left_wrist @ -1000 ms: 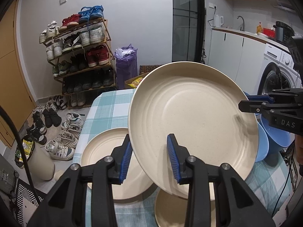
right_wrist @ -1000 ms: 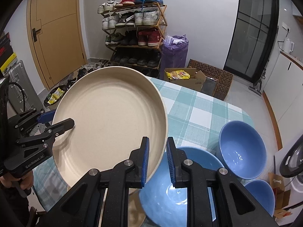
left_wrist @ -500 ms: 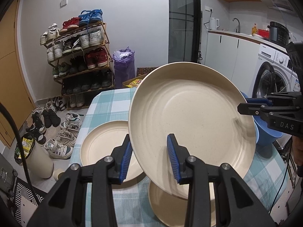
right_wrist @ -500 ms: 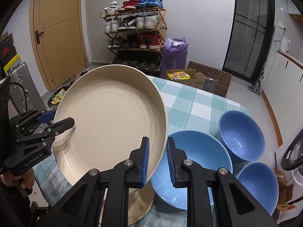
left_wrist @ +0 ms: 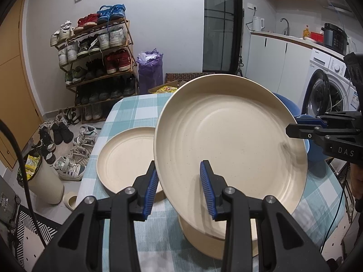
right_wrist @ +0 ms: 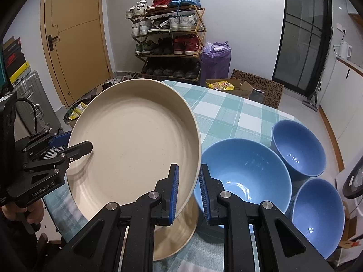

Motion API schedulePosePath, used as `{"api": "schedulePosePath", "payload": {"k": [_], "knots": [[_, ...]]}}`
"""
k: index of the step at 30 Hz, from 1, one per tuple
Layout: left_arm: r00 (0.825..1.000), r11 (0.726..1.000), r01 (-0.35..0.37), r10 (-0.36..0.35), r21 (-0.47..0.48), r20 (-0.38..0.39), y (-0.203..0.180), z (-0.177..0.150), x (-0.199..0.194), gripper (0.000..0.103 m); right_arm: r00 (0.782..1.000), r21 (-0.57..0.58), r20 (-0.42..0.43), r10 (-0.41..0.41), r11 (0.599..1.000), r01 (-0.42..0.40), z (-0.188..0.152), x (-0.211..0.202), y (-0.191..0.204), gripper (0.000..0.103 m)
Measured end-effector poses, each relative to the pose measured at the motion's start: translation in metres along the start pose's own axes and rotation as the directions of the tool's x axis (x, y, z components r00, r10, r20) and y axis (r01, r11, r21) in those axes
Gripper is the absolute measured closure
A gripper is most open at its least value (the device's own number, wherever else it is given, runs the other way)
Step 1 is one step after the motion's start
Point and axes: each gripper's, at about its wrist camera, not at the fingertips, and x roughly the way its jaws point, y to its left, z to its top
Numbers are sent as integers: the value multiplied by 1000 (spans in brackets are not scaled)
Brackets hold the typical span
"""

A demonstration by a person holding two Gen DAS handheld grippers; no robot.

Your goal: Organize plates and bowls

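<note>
A large cream plate (left_wrist: pixel 226 145) hangs tilted above the checked table, held at two opposite edges. My left gripper (left_wrist: pixel 179 191) is shut on its near rim, and my right gripper (left_wrist: pixel 297 131) pinches the far right rim. In the right wrist view the same plate (right_wrist: pixel 136 149) sits between the blue pads of my right gripper (right_wrist: pixel 188 190), with my left gripper (right_wrist: pixel 77 147) on its left edge. A second cream plate (left_wrist: pixel 127 156) lies flat on the table to the left. A third cream plate (left_wrist: pixel 204 238) lies right under the held one.
Three blue bowls stand on the right side of the table: a big one (right_wrist: pixel 245 172), one behind it (right_wrist: pixel 297 147) and one nearer (right_wrist: pixel 317 217). A shoe rack (left_wrist: pixel 97 68), loose shoes and a bin stand beyond the table's left edge. A washing machine (left_wrist: pixel 329 86) is at right.
Both grippers have carried the held plate together away from the blue bowls and slightly lower, over the plate lying beneath it. The grips are the same.
</note>
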Motion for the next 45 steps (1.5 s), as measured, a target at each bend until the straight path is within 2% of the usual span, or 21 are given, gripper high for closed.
{"api": "schedulePosePath", "payload": {"k": [16, 30, 45], "knots": [[1000, 1000, 12, -12, 10, -22, -5, -21, 8, 68, 999, 45, -17, 29, 999, -28, -32, 4, 2, 84], [999, 1000, 17, -17, 1, -51, -1, -39, 12, 68, 999, 64, -28, 46, 997, -44, -44, 11, 8, 84], [997, 999, 32, -31, 11, -74, -3, -48, 20, 68, 996, 81, -75, 42, 996, -36, -53, 32, 4, 84]]}}
